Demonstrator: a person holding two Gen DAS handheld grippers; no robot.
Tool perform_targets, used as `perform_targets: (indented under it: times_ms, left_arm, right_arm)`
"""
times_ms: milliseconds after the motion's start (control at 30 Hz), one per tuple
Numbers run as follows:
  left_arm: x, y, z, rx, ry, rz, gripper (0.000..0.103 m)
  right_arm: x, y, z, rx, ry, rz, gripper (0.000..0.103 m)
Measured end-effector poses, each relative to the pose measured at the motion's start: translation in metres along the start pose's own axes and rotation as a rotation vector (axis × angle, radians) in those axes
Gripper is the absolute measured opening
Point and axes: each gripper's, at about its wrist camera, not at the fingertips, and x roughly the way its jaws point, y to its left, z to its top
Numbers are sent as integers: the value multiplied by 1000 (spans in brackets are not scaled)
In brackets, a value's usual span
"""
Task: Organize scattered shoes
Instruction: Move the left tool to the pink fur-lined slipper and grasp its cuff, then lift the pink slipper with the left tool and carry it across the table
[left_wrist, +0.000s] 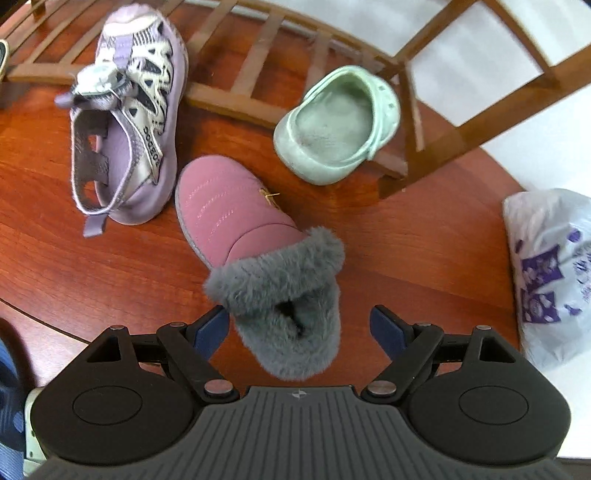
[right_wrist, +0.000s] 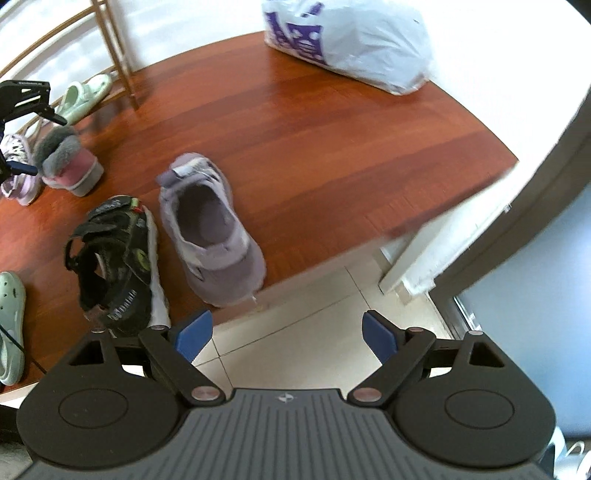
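My left gripper (left_wrist: 300, 328) is open, its jaws either side of the grey fur cuff of a pink boot (left_wrist: 236, 218) that stands on the red wooden floor. A purple sandal (left_wrist: 136, 122) lies to the boot's left and a mint clog (left_wrist: 332, 125) to its right, by the rack. My right gripper (right_wrist: 286, 334) is open and empty, over the floor's front edge. Ahead of it stand a purple sneaker (right_wrist: 210, 229) and a black sandal (right_wrist: 118, 258). The right wrist view also shows the pink boot (right_wrist: 70, 166), the left gripper (right_wrist: 22, 110) and another mint clog (right_wrist: 11, 325).
A wooden shoe rack (left_wrist: 258, 62) stands behind the shoes. A white plastic bag with purple print (left_wrist: 550, 269) lies at the right; it also shows in the right wrist view (right_wrist: 351, 40). Pale tiles (right_wrist: 295, 325) lie below the wooden floor's edge. A white door frame (right_wrist: 461, 240) stands at the right.
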Motion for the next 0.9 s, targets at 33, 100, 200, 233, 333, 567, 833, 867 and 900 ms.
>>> perform_targets:
  times_ms: [33, 100, 200, 233, 333, 567, 833, 867, 900]
  left_arm:
    - [5, -2, 1, 0, 8, 13, 84]
    - [11, -5, 2, 4, 6, 43, 84]
    - [21, -7, 1, 4, 10, 71, 84]
    - [24, -7, 0, 9, 11, 80, 84]
    - [32, -3, -5, 18, 15, 113, 75]
    - [28, 6, -6, 61, 40, 89, 67]
    - [11, 28, -10, 158, 68, 102, 63]
    - [8, 31, -11, 181, 61, 112, 63]
    - [5, 33, -12, 195, 55, 120, 63]
  right_arm:
    - [0, -1, -1, 7, 1, -2, 92]
    - [0, -5, -7, 32, 6, -2, 92]
    - [-2, -8, -13, 51, 5, -6, 92]
    - [-2, -9, -15, 57, 5, -7, 92]
    - [-4, -12, -21, 76, 4, -10, 92]
    - [-3, -13, -21, 88, 6, -16, 92]
    - [2, 3, -8, 35, -3, 15, 92]
    - [3, 5, -6, 30, -3, 19, 92]
    - [4, 7, -4, 24, -3, 23, 92]
